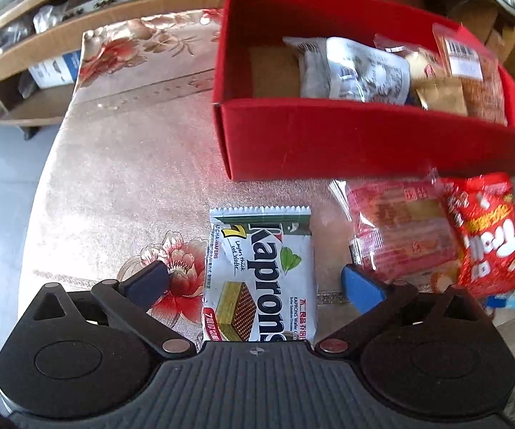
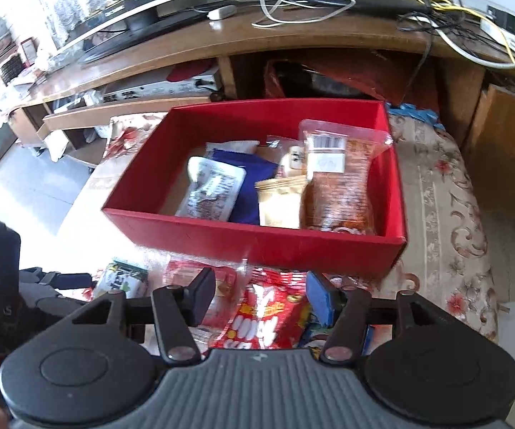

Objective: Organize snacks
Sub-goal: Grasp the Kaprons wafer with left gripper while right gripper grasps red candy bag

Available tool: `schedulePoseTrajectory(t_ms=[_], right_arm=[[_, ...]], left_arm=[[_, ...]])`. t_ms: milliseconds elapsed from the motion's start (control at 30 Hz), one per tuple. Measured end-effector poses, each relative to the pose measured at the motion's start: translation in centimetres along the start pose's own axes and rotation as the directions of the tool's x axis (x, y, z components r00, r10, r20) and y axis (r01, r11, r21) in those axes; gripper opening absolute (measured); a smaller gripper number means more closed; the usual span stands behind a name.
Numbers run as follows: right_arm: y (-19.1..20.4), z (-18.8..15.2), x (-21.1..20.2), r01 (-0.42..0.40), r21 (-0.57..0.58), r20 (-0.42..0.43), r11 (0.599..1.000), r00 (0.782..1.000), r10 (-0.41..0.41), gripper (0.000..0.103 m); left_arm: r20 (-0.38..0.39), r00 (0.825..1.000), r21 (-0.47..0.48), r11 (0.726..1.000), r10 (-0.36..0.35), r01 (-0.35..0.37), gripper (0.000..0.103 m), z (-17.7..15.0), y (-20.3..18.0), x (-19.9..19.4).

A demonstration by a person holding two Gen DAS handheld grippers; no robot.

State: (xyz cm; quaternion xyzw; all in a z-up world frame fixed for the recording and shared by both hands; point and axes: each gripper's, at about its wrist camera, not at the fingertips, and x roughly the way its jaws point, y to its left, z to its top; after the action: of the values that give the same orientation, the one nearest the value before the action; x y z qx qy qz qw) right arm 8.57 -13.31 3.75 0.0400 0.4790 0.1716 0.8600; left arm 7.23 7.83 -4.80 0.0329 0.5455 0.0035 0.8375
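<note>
A red box (image 1: 346, 143) stands on the floral table and holds several snack packets, among them a white printed pack (image 1: 357, 69) and an orange-brown bag (image 1: 471, 71). My left gripper (image 1: 257, 282) is open, its fingers on either side of a white Kaprons wafer pack (image 1: 261, 271) that lies flat on the table. To the right lie a clear red pack (image 1: 400, 232) and a red snack bag (image 1: 489, 232). In the right wrist view my right gripper (image 2: 261, 296) is open above the red snack bag (image 2: 268, 318), in front of the red box (image 2: 257, 243).
A wooden TV stand (image 2: 293, 39) with cables, a monitor and shelves runs behind the table. The table's left edge drops to a grey floor (image 1: 0, 186). My left gripper (image 2: 60, 282) shows at the left of the right wrist view.
</note>
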Motion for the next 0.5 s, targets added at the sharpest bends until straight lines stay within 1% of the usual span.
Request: schedulePoseTrajectory(t_ms=[133, 267, 367, 500], right_arm=[[-0.7, -0.2, 0.1, 0.018, 0.016, -0.011, 1.0, 1.0, -0.018, 0.059], [-0.7, -0.3, 0.3, 0.022, 0.016, -0.023, 1.0, 0.999, -0.022, 0.059], [-0.7, -0.5, 0.5, 0.029, 0.01, -0.034, 1.0, 0.999, -0.029, 0.06], [-0.8, -1.0, 1.4, 0.041, 0.016, -0.067, 0.999, 0.997, -0.04, 0.06]], left_arm=[[0.001, 1.0, -0.013, 1.0, -0.003, 0.003, 0.103, 0.2, 0.1, 0.1], [0.022, 1.0, -0.02, 1.0, -0.004, 0.005, 0.103, 0.3, 0.2, 0.2], [0.055, 0.998, -0.027, 1.0, -0.004, 0.006, 0.103, 0.1, 0.2, 0.2], [0.092, 0.996, -0.049, 0.999, 0.018, -0.013, 0.103, -0.1, 0.0, 0.3]])
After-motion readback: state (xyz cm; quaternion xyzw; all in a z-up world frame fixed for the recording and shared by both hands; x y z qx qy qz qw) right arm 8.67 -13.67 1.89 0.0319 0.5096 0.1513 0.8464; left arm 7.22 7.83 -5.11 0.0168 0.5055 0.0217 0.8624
